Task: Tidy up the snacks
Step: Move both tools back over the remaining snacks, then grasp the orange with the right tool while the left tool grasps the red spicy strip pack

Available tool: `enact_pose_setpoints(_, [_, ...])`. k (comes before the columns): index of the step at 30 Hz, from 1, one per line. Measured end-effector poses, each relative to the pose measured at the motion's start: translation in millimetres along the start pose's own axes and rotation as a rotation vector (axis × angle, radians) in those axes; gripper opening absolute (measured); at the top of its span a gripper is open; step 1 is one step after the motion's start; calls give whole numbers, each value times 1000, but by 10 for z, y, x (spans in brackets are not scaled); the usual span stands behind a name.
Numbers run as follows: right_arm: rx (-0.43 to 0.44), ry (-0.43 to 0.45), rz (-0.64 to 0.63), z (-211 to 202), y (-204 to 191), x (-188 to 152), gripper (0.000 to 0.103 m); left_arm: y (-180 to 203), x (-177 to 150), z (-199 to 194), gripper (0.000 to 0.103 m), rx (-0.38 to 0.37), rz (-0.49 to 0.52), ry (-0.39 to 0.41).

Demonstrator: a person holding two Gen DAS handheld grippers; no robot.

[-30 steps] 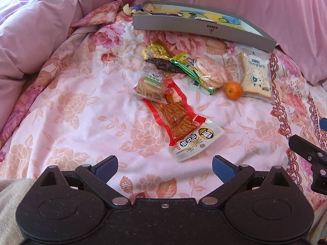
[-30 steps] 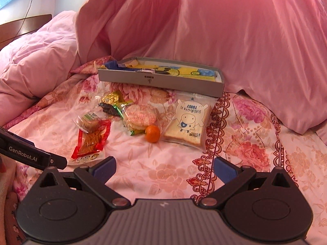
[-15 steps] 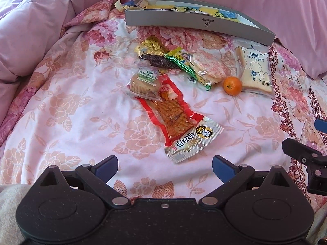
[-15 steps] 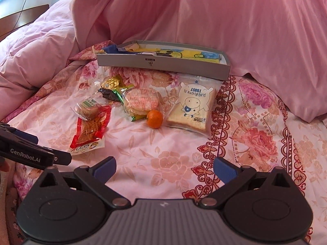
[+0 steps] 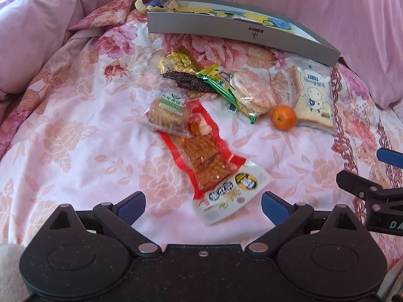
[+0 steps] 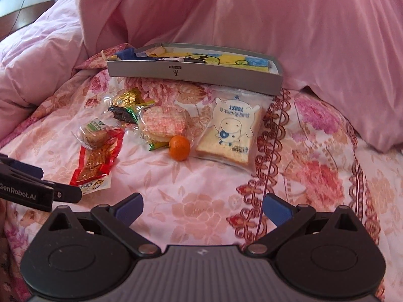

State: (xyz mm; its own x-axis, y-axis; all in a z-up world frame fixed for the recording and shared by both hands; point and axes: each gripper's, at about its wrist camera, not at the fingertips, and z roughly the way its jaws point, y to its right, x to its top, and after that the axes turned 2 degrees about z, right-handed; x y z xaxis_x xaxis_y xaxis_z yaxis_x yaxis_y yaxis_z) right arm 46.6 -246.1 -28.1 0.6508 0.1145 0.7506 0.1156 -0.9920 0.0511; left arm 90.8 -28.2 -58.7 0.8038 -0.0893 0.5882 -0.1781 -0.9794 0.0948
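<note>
Now both grippers have been brought lower and nearer to the snacks, with nothing yet picked up.

The left gripper [image 5: 203,202] is held with its jaws spread wide and empty just short of the red-edged snack pouch [image 5: 214,161], which has been approached over the last second; a first pick there seems likely. The right gripper [image 6: 202,207] is likewise spread and empty, well short of the orange [image 6: 179,148]. The snacks are left loose on the floral bedspread [image 5: 75,138], in front of the grey box [image 6: 194,74]. "TOAST" is read upside down on the toast bag [image 6: 233,136], "GenRobot.AI" on the left gripper's side.
</note>
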Motion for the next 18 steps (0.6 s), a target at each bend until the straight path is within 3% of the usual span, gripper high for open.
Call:
enact_pose_setpoints(9, [-3, 74, -267, 333, -161, 74, 103, -166, 221, 213, 98, -20, -114, 34])
enact_pose_setpoints(18, [75, 170, -276, 636, -137, 241, 103, -189, 372, 479, 97, -4, -133, 1])
